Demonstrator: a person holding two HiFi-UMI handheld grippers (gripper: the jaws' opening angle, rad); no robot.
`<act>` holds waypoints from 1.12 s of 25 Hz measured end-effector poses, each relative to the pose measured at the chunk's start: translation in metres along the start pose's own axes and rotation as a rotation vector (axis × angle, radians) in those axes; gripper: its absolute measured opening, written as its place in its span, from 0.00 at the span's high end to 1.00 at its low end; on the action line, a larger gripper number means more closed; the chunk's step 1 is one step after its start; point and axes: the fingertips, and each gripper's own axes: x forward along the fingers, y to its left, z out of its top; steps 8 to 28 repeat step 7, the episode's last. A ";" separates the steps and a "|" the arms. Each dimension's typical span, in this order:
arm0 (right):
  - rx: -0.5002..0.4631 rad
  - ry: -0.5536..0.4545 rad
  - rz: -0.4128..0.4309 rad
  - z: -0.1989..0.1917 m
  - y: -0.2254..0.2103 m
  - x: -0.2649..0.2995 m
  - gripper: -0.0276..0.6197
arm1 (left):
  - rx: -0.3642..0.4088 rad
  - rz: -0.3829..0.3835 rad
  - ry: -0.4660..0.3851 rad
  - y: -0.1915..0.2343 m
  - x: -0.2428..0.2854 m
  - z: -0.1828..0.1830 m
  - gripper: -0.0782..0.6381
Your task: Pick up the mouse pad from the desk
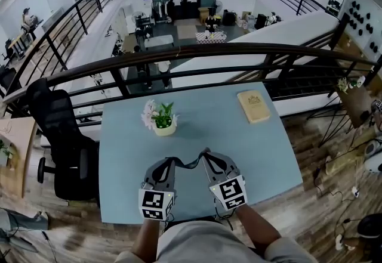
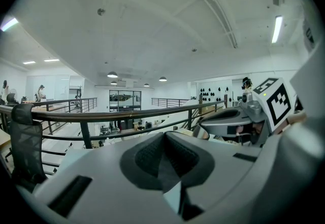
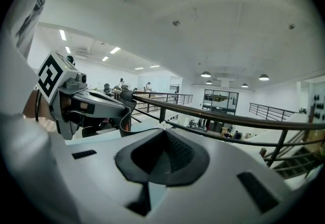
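A person stands at a light-blue table (image 1: 239,154) on a mezzanine, a hand-held gripper in each hand and both raised over the table's near edge, on the near side of the potted plant (image 1: 162,118). The left gripper (image 1: 173,161) and the right gripper (image 1: 206,153) angle inward, so their tips come close together in front of the plant. Between the tips sags a thin dark band, which appears to be the mouse pad (image 1: 191,165) seen edge-on. It hangs clear of the tabletop, nearer the person than the plant. Each end of the band runs into one gripper's tips.

Both gripper views show the jaws drawn together, pad against pad, each pair apparently closed on one end of the mouse pad. The right gripper view also shows the dark band curling down from the left gripper's tips.

A tan book (image 1: 253,106) lies flat on the table, to the right of the plant and slightly farther from the person. A black office chair (image 1: 59,136) stands on the floor to the plant's left, just off the table's edge. A dark curved railing (image 1: 197,52) runs beyond the plant, with the floor below open behind it.
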 end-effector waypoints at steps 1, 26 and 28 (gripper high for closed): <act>-0.003 0.001 -0.001 -0.001 0.000 0.000 0.94 | 0.000 0.000 0.000 0.000 0.000 0.000 0.86; 0.008 -0.008 -0.002 0.007 0.000 -0.002 0.94 | 0.003 0.000 0.004 0.001 -0.002 0.002 0.86; 0.008 -0.008 -0.002 0.007 0.000 -0.002 0.94 | 0.003 0.000 0.004 0.001 -0.002 0.002 0.86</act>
